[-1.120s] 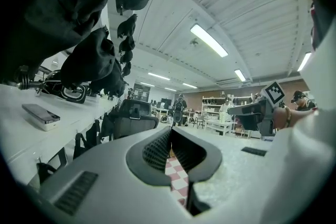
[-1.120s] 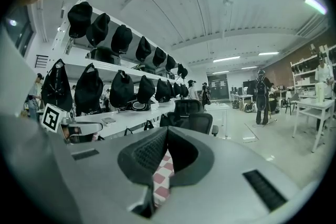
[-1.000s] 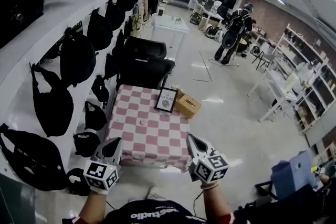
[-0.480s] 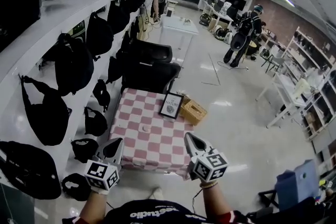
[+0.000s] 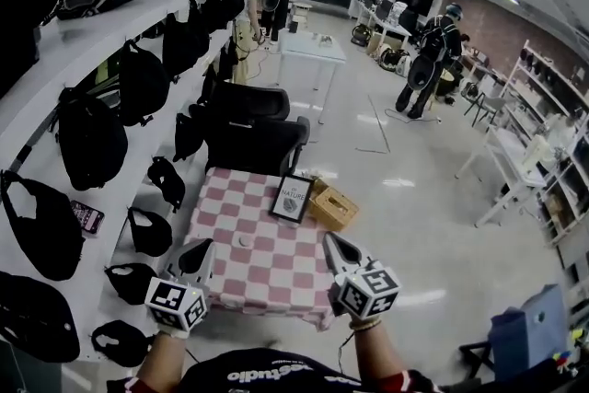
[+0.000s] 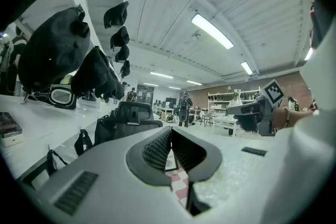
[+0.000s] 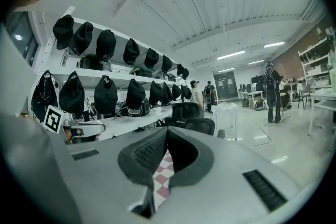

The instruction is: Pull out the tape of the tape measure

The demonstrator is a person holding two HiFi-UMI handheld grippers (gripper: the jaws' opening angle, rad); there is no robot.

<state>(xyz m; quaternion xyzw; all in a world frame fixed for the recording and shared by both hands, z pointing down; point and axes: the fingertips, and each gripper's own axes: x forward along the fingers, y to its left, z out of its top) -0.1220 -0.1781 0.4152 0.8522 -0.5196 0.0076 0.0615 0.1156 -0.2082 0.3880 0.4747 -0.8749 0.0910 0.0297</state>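
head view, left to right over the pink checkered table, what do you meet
small round object, likely the tape measure → framed sign → wooden box at the table's far right corner

pink-and-white checked tablecloth (image 5: pixel 276 270), black bags (image 5: pixel 90 141), black chair (image 5: pixel 253 138)

A framed sign (image 5: pixel 291 200) stands at the far edge of the table (image 5: pixel 276 276), a small round object (image 5: pixel 244 241) near its middle; a box (image 5: pixel 332 207) sits just right, a chair (image 5: pixel 253 135) behind, bag-laden shelves (image 5: pixel 110 28) along the left.
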